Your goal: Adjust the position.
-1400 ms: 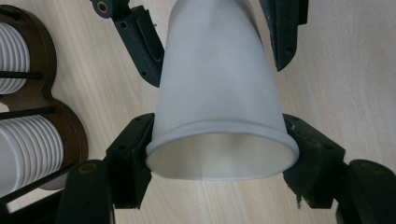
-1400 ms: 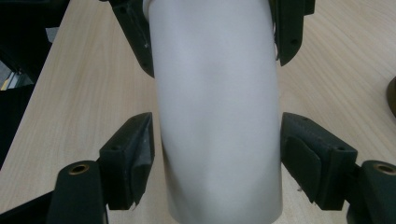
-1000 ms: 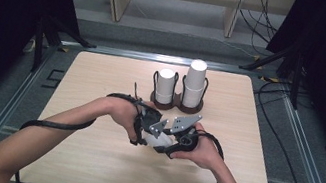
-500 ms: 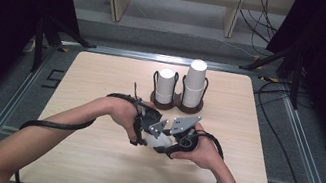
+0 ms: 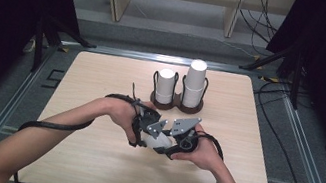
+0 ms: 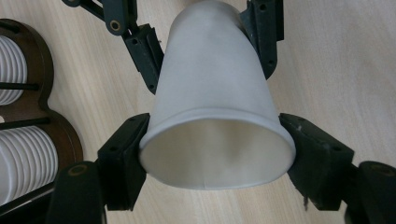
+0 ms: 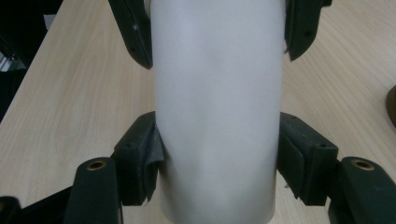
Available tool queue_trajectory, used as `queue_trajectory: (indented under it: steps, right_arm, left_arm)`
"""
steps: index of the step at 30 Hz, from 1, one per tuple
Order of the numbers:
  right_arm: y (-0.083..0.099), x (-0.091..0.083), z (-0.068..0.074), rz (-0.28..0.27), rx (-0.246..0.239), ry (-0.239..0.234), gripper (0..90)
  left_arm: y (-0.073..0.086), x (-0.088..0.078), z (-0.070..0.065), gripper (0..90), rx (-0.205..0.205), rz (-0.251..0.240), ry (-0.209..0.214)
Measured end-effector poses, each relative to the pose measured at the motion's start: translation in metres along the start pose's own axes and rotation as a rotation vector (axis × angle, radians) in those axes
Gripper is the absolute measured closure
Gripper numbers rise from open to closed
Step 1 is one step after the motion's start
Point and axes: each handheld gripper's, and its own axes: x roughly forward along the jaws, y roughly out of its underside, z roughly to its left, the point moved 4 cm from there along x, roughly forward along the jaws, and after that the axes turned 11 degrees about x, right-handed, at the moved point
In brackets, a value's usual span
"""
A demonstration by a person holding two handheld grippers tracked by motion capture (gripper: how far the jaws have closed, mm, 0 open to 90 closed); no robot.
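Hands unmoved; left tongs just eased open, pads at paper cup rim; right tongs clamp its body. High view hides cup.

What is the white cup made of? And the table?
The cup looks like paper: matte white, thin wall, rolled rim, a faint seam inside. It could be thin plastic; the look leaves that open. The table looks like pale wood or wood-look laminate: fine straight grain lines, smooth, low shine.

The right claw clamps a white paper cup, seemingly.
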Motion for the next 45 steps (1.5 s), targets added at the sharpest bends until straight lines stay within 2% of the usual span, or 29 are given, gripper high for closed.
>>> queue_trajectory:
  steps: [1,4,5,8,10,13,15,18,19,20,21,22,23,24,25,26,27,28,29,30,31,34,35,39,40,41,43,44,45]
  right_arm:
    - [0.001,0.0,0.0,0.006,-0.003,0.003,36.2]
    - [0.002,-0.001,-0.002,-0.002,-0.016,0.014,36.2]
    - [0.004,-0.002,-0.003,-0.005,-0.006,0.022,36.1]
    - [0.006,-0.002,-0.003,-0.013,-0.005,0.028,36.1]
    - [0.007,-0.003,-0.004,-0.028,-0.004,0.043,36.0]
    - [0.01,-0.004,-0.005,-0.047,0.018,0.049,35.9]
    - [0.01,-0.005,-0.007,-0.07,0.005,0.067,35.8]
    - [0.013,-0.006,-0.007,-0.087,0.021,0.075,35.8]
    - [0.014,-0.006,-0.007,-0.096,0.041,0.079,35.8]
    - [0.014,-0.007,-0.008,-0.108,0.027,0.083,35.8]
    - [0.015,-0.007,-0.008,-0.122,0.037,0.087,35.8]
    - [0.015,-0.009,-0.008,-0.125,0.047,0.089,35.7]
    - [0.016,-0.01,-0.009,-0.168,0.051,0.104,35.7]
    - [0.016,-0.01,-0.009,-0.168,0.051,0.104,35.7]
    - [0.016,-0.011,-0.009,-0.176,0.062,0.106,35.6]
    - [0.016,-0.012,-0.011,-0.198,0.042,0.122,35.6]
    - [0.017,-0.013,-0.011,-0.223,0.064,0.136,35.5]
    - [0.017,-0.013,-0.011,-0.223,0.064,0.136,35.5]
    - [0.017,-0.013,-0.01,-0.238,0.084,0.139,35.5]
    - [0.017,-0.015,-0.012,-0.257,0.076,0.151,35.5]
    - [0.017,-0.016,-0.013,-0.267,0.079,0.155,35.5]
    - [0.018,-0.017,-0.014,-0.32,0.101,0.158,35.5]
    - [0.019,-0.017,-0.014,-0.326,0.134,0.162,35.5]
    - [0.02,-0.018,-0.017,-0.371,0.139,0.168,35.4]
    - [0.02,-0.018,-0.017,-0.382,0.154,0.164,35.4]
    - [0.019,-0.018,-0.019,-0.411,0.136,0.173,35.4]
    - [0.019,-0.019,-0.018,-0.436,0.174,0.184,35.4]
    - [0.018,-0.02,-0.018,-0.445,0.178,0.173,35.3]
    - [0.018,-0.021,-0.019,-0.445,0.181,0.186,35.4]
  left_arm:
    - [0.0,0.001,-0.002,24.1,-0.027,-0.016,-0.003]
    - [0.003,0.0,0.0,18.4,-0.044,-0.029,-0.028]
    - [0.005,0.0,0.0,14.6,-0.06,-0.05,-0.047]
    - [0.007,-0.002,0.001,14.1,-0.068,-0.069,-0.068]
    - [0.011,-0.005,0.001,13.6,-0.095,-0.1,-0.088]
    - [0.017,-0.009,0.001,13.1,-0.129,-0.131,-0.133]
    - [0.022,-0.012,0.0,12.6,-0.137,-0.158,-0.169]
    - [0.029,-0.015,-0.005,12.0,-0.181,-0.206,-0.207]
    - [0.031,-0.016,-0.007,12.0,-0.195,-0.213,-0.21]
    - [0.035,-0.017,-0.01,11.7,-0.21,-0.23,-0.223]
    - [0.037,-0.017,-0.011,11.2,-0.223,-0.246,-0.236]
    - [0.041,-0.017,-0.013,11.3,-0.254,-0.271,-0.256]
    - [0.046,-0.018,-0.016,11.2,-0.299,-0.313,-0.286]
    - [0.046,-0.018,-0.016,11.2,-0.299,-0.313,-0.286]
    - [0.05,-0.018,-0.017,11.2,-0.328,-0.349,-0.303]
    - [0.053,-0.019,-0.019,11.1,-0.354,-0.365,-0.327]
    - [0.057,-0.018,-0.021,11.4,-0.405,-0.412,-0.351]
    - [0.057,-0.018,-0.021,11.3,-0.405,-0.412,-0.351]
    - [0.06,-0.018,-0.024,11.3,-0.429,-0.429,-0.365]
    - [0.061,-0.017,-0.026,11.2,-0.447,-0.439,-0.379]
    - [0.062,-0.016,-0.028,11.5,-0.488,-0.478,-0.413]
    - [0.063,-0.012,-0.034,12.0,-0.571,-0.57,-0.451]
    - [0.063,-0.01,-0.036,12.1,-0.584,-0.593,-0.455]
    - [0.064,-0.006,-0.045,12.0,-0.647,-0.647,-0.494]
    - [0.065,-0.006,-0.046,12.0,-0.655,-0.651,-0.505]
    - [0.064,-0.004,-0.047,12.1,-0.67,-0.684,-0.514]
    - [0.065,-0.004,-0.049,12.2,-0.702,-0.696,-0.532]
    - [0.064,-0.004,-0.049,12.3,-0.714,-0.709,-0.543]
    - [0.064,-0.004,-0.05,12.3,-0.73,-0.725,-0.554]
